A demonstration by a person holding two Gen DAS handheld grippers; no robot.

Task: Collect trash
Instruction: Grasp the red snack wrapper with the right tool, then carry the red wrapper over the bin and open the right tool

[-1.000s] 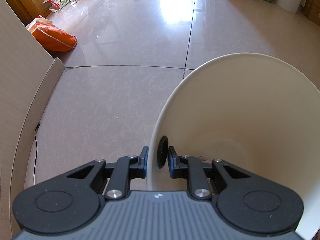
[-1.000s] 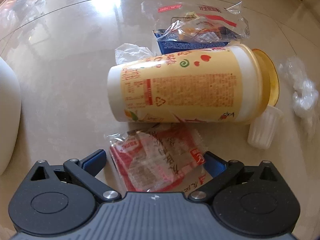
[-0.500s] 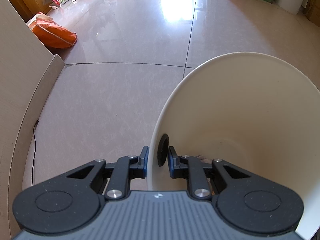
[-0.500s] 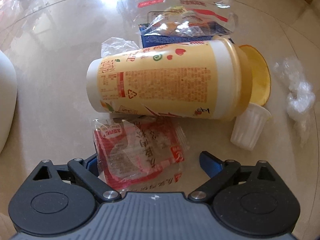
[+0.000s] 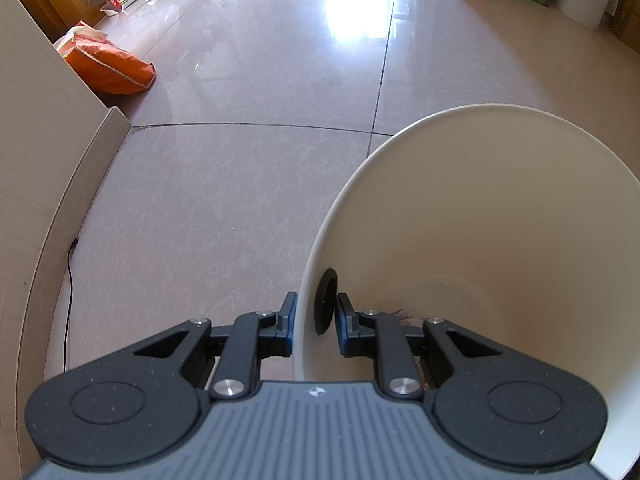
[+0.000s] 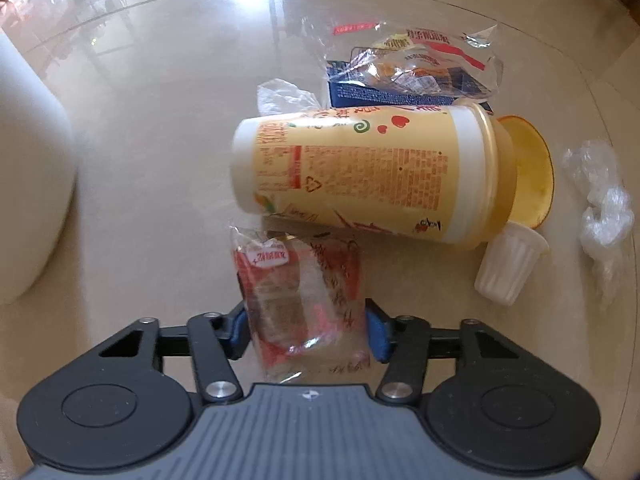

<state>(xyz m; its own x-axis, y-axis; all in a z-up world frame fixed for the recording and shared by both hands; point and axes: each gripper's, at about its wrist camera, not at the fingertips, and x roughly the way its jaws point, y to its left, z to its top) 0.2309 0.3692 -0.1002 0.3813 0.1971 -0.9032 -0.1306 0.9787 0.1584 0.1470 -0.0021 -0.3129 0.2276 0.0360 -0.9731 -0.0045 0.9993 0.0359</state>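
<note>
The left gripper [image 5: 314,318] has its jaws clenched on the near rim of a cream bin [image 5: 500,220], one finger outside the wall and one inside, above the tiled floor [image 5: 240,184]. That bin [image 6: 28,184] shows at the left edge of the glass tabletop [image 6: 152,128]. The right gripper [image 6: 306,330] has its jaws grasping a red-printed clear wrapper [image 6: 298,280] near the tabletop's front edge. Just beyond lies a yellow cup [image 6: 372,176] on its side, a small white cup [image 6: 510,266] touching its mouth end, and crumpled clear plastic [image 6: 604,208] farther right.
</note>
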